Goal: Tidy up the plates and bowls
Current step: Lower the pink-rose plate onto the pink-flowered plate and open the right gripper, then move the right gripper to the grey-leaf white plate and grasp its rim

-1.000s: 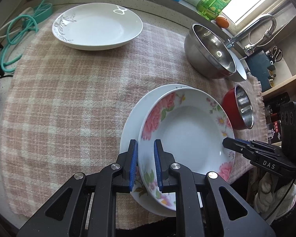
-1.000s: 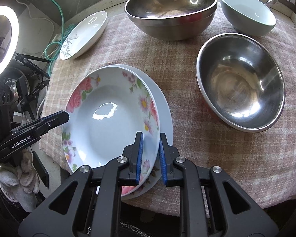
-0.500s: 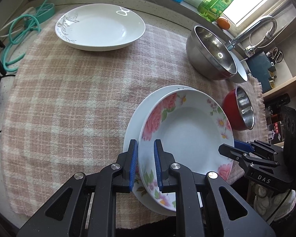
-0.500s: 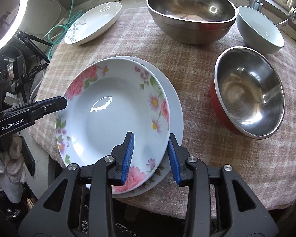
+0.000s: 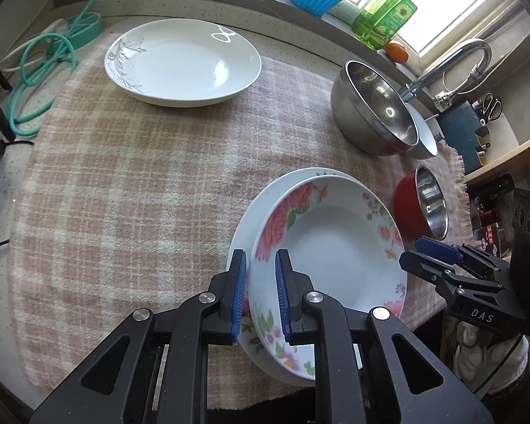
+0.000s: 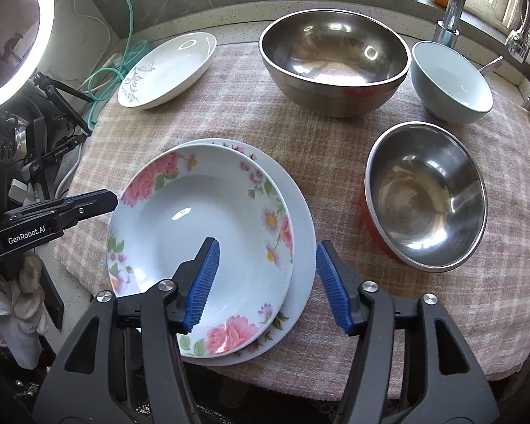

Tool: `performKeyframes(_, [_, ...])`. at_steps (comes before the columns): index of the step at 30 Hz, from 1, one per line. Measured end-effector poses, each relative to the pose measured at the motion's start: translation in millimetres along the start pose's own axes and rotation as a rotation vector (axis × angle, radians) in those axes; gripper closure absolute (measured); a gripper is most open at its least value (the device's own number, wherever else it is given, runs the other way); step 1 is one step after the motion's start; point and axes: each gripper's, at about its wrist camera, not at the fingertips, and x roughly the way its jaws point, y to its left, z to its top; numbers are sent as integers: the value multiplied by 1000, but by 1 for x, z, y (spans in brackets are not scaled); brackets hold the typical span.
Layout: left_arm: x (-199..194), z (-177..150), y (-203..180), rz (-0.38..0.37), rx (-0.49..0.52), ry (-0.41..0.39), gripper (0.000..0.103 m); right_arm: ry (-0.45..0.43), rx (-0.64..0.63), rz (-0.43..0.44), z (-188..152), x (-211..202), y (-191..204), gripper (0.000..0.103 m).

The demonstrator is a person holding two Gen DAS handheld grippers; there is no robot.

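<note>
Left wrist view: the left gripper (image 5: 260, 295) is seen clamped on the near rim of a flowered plate (image 5: 330, 247), its blue pads pressed to either side of the edge. The plate, white with pink roses and small daisies round its rim, lies stacked on a second plate (image 5: 245, 226) of the same kind, at the near right edge of a pink checked cloth (image 5: 130, 176) spread over the bench. A white plate with a grey leaf pattern (image 5: 183, 62) is set at the far left corner of the cloth. A large steel bowl (image 5: 367, 113) stands at the far right, with a red-sided steel bowl (image 5: 420, 208) nearer along the right edge. The right gripper (image 5: 438, 258) is seen at the right, off the cloth's edge.

Right wrist view: the right gripper (image 6: 266, 282) is shown with its jaws opening, the blue pads standing clear of the stacked plates; the rims of both plates lie between them, untouched. The flowered plate (image 6: 208, 233) sits slightly left of centre on the lower plate (image 6: 302, 226). The red-sided bowl (image 6: 425, 194) is placed to the right, the large steel bowl (image 6: 334, 60) at the far edge, and a pale green bowl (image 6: 448, 81) beside it in the far right corner. The leaf-pattern plate (image 6: 169, 69) lies far left. The left gripper (image 6: 88, 205) is seen at the plate's left rim.
</note>
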Motion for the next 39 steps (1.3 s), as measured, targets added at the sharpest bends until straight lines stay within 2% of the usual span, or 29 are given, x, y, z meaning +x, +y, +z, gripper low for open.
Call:
performKeyframes(1, [-1,1,1,-1,-4,-3,88,-5,3,13,1,-1,0,32])
performKeyframes(5, [-6,5,8,-1,-21,-17,88,-40,5,23,7,-6,4,27])
performKeyframes(8, [-9,8,15,3,-40,-23,84,-58,19,51,14,-7,6,24])
performKeyframes(10, [-12,10,20,4,-49,-30,76,-72,26,60,19,-8,7,24])
performKeyframes(13, [-17,15,26,15,-51,-44,74,-100,25,62,30,-11,11,22])
performKeyframes(19, [-26,31,42,44,-63,-80,67,-179,-6,71,59,-17,24,8])
performKeyframes(20, [-28,35,46,51,-67,-87,65,-187,-11,77,65,-18,26,8])
performKeyframes(22, [-31,43,53,64,-75,-105,54,-188,-19,97,78,-19,30,8])
performKeyframes(23, [-33,47,56,70,-78,-113,53,-184,-26,97,84,-19,32,8])
performKeyframes(29, [-37,77,77,103,-96,-146,53,-173,-51,32,125,-11,42,8])
performKeyframes(34, [-36,100,95,119,-119,-164,53,-178,-5,87,153,-2,42,8])
performKeyframes(39, [-25,119,108,131,-137,-155,53,-166,-26,65,179,17,50,8])
